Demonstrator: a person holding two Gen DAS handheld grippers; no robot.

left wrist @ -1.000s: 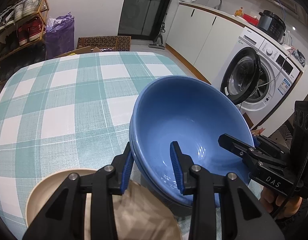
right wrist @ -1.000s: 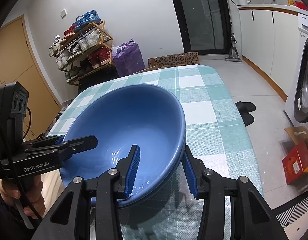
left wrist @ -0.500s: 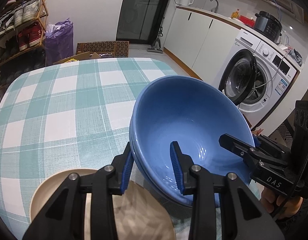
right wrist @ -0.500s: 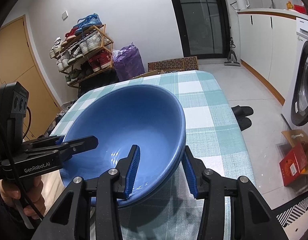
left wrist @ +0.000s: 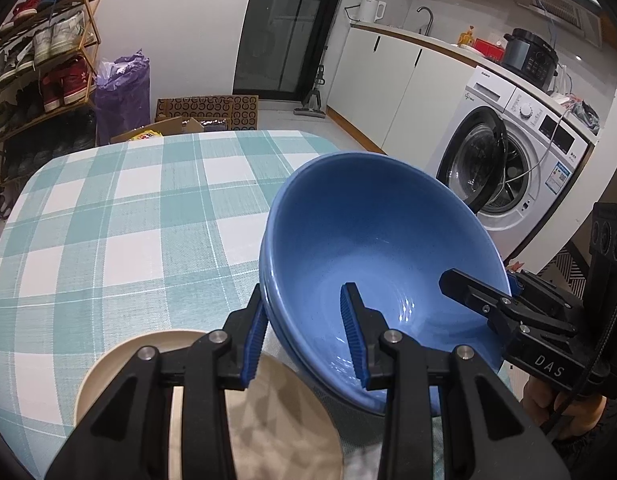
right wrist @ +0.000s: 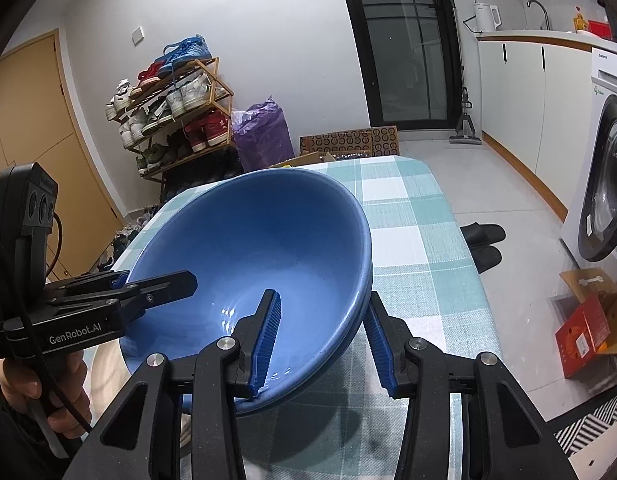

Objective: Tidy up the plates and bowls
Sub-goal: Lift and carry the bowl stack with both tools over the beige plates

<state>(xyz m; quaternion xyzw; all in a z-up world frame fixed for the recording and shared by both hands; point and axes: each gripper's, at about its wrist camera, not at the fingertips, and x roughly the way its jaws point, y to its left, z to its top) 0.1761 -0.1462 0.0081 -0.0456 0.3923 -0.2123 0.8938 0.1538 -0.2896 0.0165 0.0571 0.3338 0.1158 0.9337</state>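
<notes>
**Two claws on the blue bowls above the checked table**

Kitchen cabinets, a washing machine and a shoe rack ring the table, which wears a teal and white checked cloth. We hold a claw in each hand, and both meet at the same load: two blue bowls nested one inside the other, tilted and held over the table's near right part.

Our left claw straddles the bowls' rim on its side. One blue pad sits inside the upper bowl and the other lies against the outer wall, so the claw is clamped on the blue bowls. In the right wrist view the same claw reaches in from the left, one finger over the rim and into the bowl.

Our right claw takes the opposite rim the same way, one pad inside and one outside, clamped on the bowls. From the left wrist view it enters from the right, with our hand just visible beneath its body.

Below and just left of the left claw, a beige plate lies flat on the table, partly hidden under the claw's black arms. The bowls' lower edge hangs near the plate's right side; whether they touch we cannot tell.
</notes>
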